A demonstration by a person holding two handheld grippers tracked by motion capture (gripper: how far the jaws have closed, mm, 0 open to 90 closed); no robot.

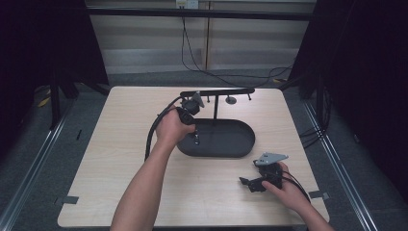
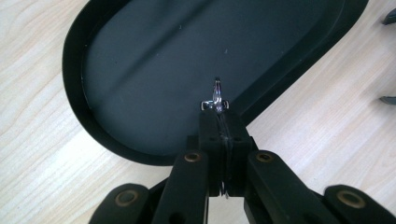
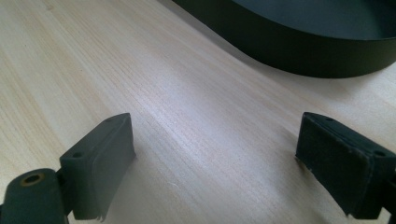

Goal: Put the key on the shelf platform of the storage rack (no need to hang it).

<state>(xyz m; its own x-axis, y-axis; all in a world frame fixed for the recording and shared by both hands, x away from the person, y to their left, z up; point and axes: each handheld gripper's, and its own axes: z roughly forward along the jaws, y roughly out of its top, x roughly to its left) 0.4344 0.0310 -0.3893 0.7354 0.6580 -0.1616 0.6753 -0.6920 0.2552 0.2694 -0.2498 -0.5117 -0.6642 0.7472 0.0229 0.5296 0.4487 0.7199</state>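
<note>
Two grippers over one pale wood-grain table (image 1: 120,192) — square-cornered, with short grey tape strips at its near corners. Beyond the far edge, grey carpeted floor (image 1: 144,79), a beige panelled wall (image 1: 144,43) with a loose black cable (image 1: 192,57) hanging down it, dark curtains (image 1: 375,72) at either side and metal rails along the floor.

Left gripper (image 1: 196,139) held in the left hand (image 1: 173,127) above the near-left end of a black oval tray (image 1: 240,144). Jaws pressed together on a small silvery metal piece (image 2: 215,99) (a ring or clasp, too small to tell which), its shiny tip poking out just past the fingertips (image 2: 208,122) in the left gripper view. Under and ahead of those fingertips, the dark bare floor of the tray; its raised rim curving just beside and behind them, pale table on both sides.

At the tray's far side, a thin black stand (image 1: 216,96) with an upright post and a long crossbar, small hooks hanging from the bar.

Right gripper (image 1: 248,183) low over the near-right part of the table, in the right hand (image 1: 288,190), well apart from the tray. Jaws wide apart, nothing between them — bare wood grain between the two pads (image 3: 107,158), with the tray's black wall ahead of the tips and off to one side in the right gripper view.
</note>
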